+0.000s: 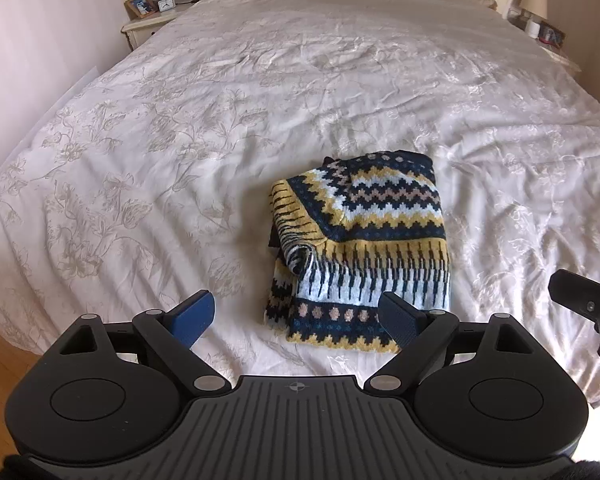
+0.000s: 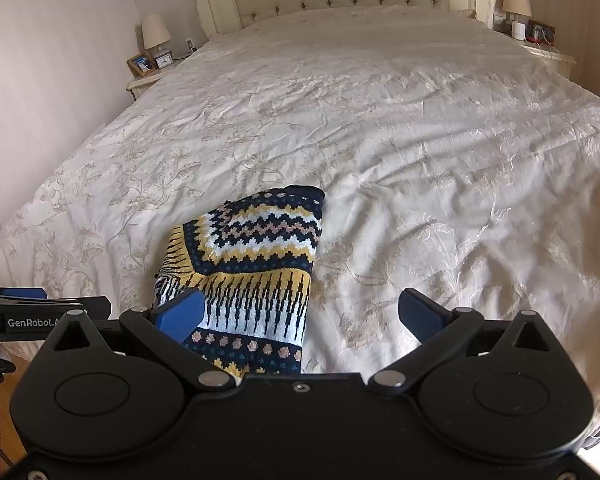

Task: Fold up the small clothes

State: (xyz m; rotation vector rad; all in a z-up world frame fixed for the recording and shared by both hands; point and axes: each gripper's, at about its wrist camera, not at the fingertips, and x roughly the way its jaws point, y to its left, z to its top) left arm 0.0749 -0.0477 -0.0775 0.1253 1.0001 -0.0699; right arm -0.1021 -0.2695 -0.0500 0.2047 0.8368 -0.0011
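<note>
White bedspread (image 1: 260, 100), folded patterned sweater (image 1: 360, 248) lying on it, left gripper (image 1: 300, 318) and right gripper (image 2: 300, 314) both spread wide, empty

Bed (image 1: 340, 80) with white floral-embroidered cover; folded patterned knit sweater (image 1: 360, 248) lies directly on it, near the foot edge.

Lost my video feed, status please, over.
Left gripper open, empty. Right gripper open, empty. Patterned sweater lies folded on the bedspread, free of both. Nothing in the way.
</note>
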